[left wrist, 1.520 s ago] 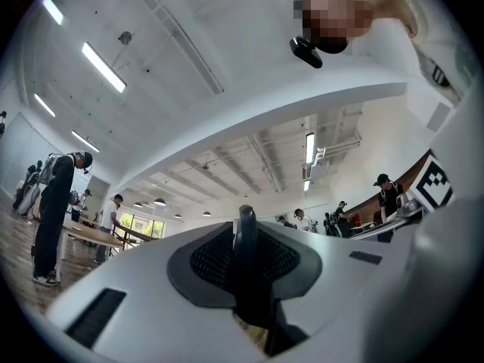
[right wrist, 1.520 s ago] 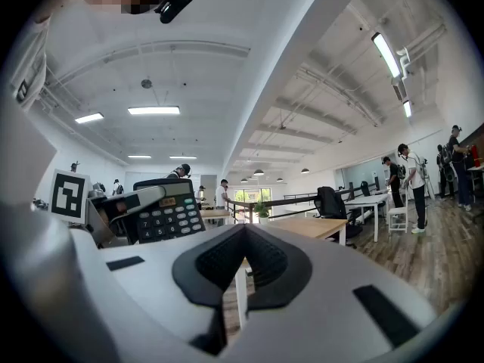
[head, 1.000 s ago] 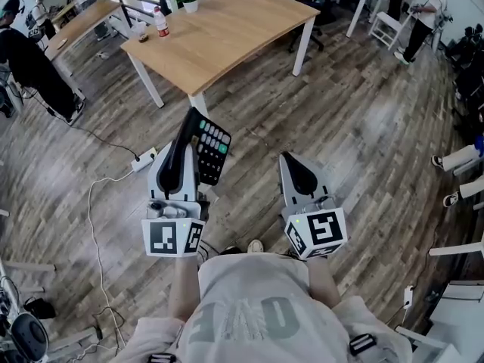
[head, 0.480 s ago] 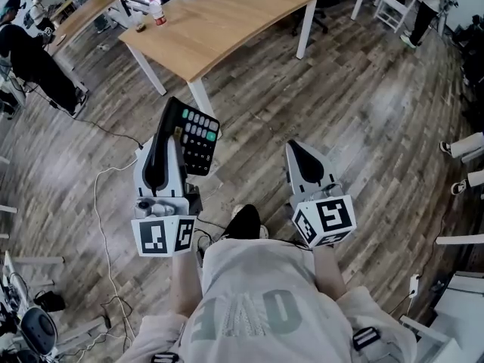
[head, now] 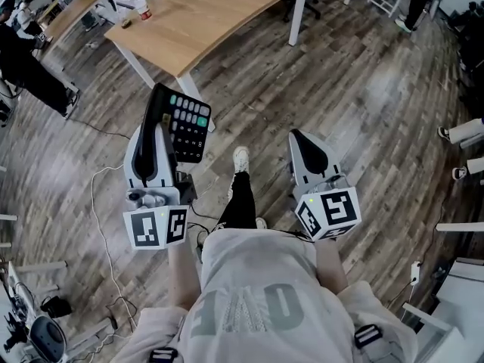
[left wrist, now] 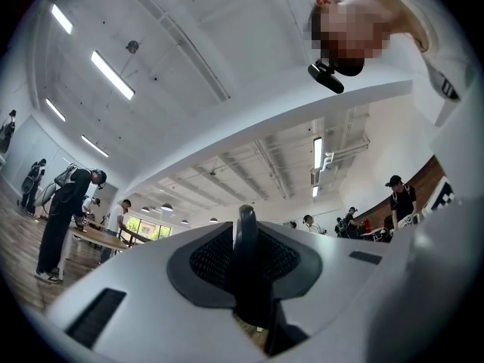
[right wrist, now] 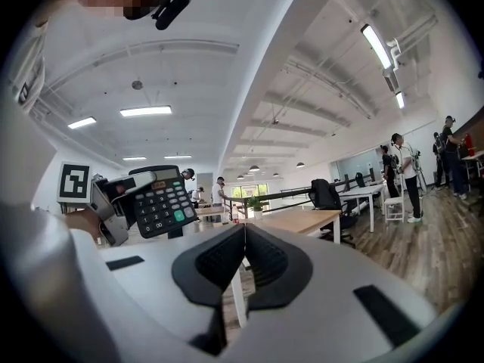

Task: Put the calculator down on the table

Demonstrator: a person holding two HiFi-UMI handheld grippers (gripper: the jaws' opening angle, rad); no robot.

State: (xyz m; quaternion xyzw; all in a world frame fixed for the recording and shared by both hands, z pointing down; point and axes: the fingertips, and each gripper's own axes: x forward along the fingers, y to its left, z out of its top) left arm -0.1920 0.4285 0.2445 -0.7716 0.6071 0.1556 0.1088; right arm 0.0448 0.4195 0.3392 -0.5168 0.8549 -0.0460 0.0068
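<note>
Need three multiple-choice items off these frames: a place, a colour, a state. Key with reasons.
1. Where is the calculator? A on the table; B in the left gripper; C on the floor
2. Calculator case colour? A white; B black; C red
3. Right gripper jaws? A together, empty; B wide apart; C on a bottle
Key: 1 B, its edge is clamped between the jaws; 2 B, the head view shows a black case; 3 A, the right gripper view shows them meeting, nothing between.
</note>
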